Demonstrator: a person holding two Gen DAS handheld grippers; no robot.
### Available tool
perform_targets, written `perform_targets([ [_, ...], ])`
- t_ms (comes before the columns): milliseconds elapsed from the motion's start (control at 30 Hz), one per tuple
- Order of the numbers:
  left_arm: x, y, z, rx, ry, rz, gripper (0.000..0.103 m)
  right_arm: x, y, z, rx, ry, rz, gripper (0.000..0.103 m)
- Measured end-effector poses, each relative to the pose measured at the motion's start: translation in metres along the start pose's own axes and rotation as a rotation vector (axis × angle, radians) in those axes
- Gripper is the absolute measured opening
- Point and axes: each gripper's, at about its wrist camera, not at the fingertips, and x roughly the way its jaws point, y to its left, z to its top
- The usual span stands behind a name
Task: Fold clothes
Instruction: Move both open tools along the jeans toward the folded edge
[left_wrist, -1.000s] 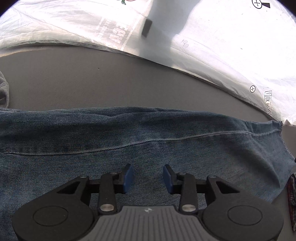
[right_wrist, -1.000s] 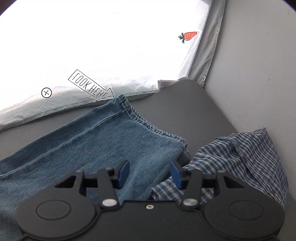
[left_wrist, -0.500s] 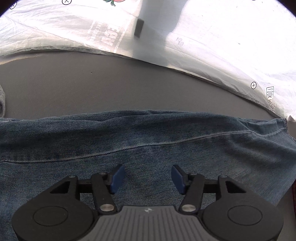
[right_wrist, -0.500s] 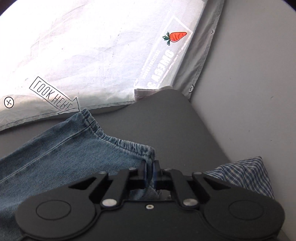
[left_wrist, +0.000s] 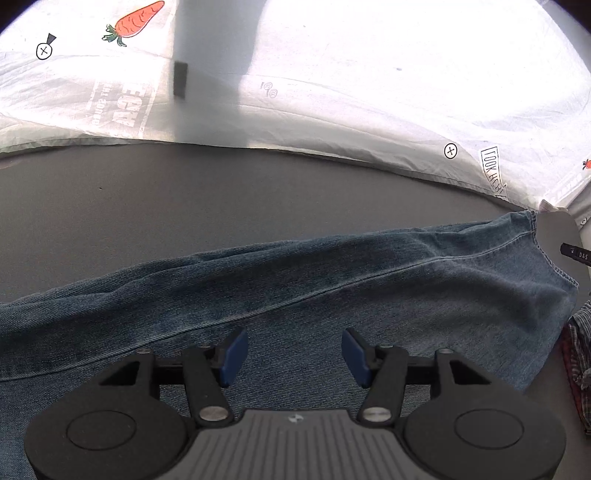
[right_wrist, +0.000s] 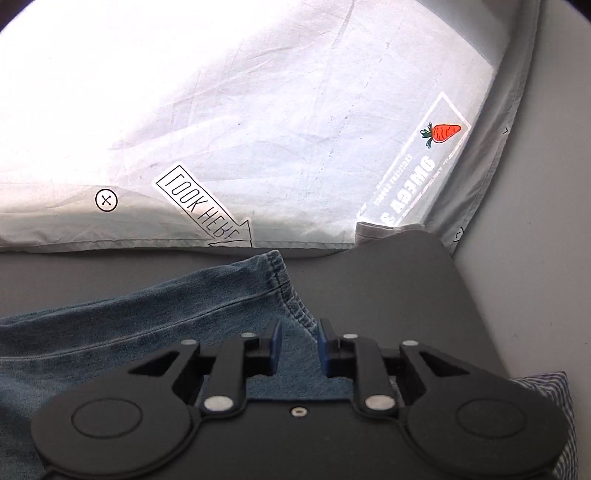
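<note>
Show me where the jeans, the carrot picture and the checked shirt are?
jeans (left_wrist: 332, 295): left wrist view, middle of the leg, beside the seam.
carrot (right_wrist: 445, 133): right wrist view, orange body of the print on the white sheet.
checked shirt (right_wrist: 561, 398): right wrist view, corner showing past the gripper at lower right.

The long denim trouser leg (left_wrist: 332, 295) is blue, lighter near its stitched hem. It lies on a plain dark grey table top (left_wrist: 184, 199). Behind it is a white crinkly cloth sheet (right_wrist: 258, 110) with an orange carrot with green leaves (right_wrist: 445, 133), black words in an arrow and small black crossed circles. The checked shirt (right_wrist: 557, 391) is blue and white.
</note>
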Motion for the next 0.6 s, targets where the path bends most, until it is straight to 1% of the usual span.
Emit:
perform_targets([
  [67,0.011,-0.013,0.008,0.042,0.008,-0.01,0.057,0.005,0.024,0.002,0.017,0.011,0.183,0.009],
  [100,0.017,-0.02,0.011,0.063,0.013,-0.013,0.057,0.008,0.039,0.002,-0.019,0.006,0.228,0.009],
  [167,0.026,-0.028,0.016,0.094,0.021,-0.019,0.057,0.009,0.073,0.002,-0.18,-0.04,0.255,0.013],
  [233,0.032,-0.033,0.02,0.118,0.025,-0.024,0.058,0.006,0.099,0.0,-0.33,-0.089,0.261,0.042],
  [300,0.035,-0.033,0.022,0.127,0.029,-0.025,0.058,0.004,0.115,-0.002,-0.447,-0.118,0.31,0.043],
  [400,0.037,-0.028,0.023,0.105,0.033,-0.047,0.058,0.003,0.133,-0.006,-0.611,-0.122,0.374,0.044],
  [467,0.036,-0.023,0.024,0.082,0.034,-0.066,0.058,0.008,0.142,-0.008,-0.7,-0.097,0.423,0.047],
  [500,0.036,-0.021,0.025,0.067,0.036,-0.075,0.058,0.011,0.145,-0.007,-0.728,-0.067,0.467,0.052],
  [533,0.036,-0.019,0.025,0.053,0.038,-0.084,0.058,0.014,0.147,-0.006,-0.754,-0.035,0.515,0.053],
  [567,0.036,-0.017,0.025,0.041,0.04,-0.091,0.058,0.017,0.15,-0.005,-0.779,-0.016,0.553,0.053],
  [600,0.036,-0.016,0.025,0.036,0.041,-0.096,0.058,0.019,0.153,-0.004,-0.798,-0.024,0.563,0.053],
])
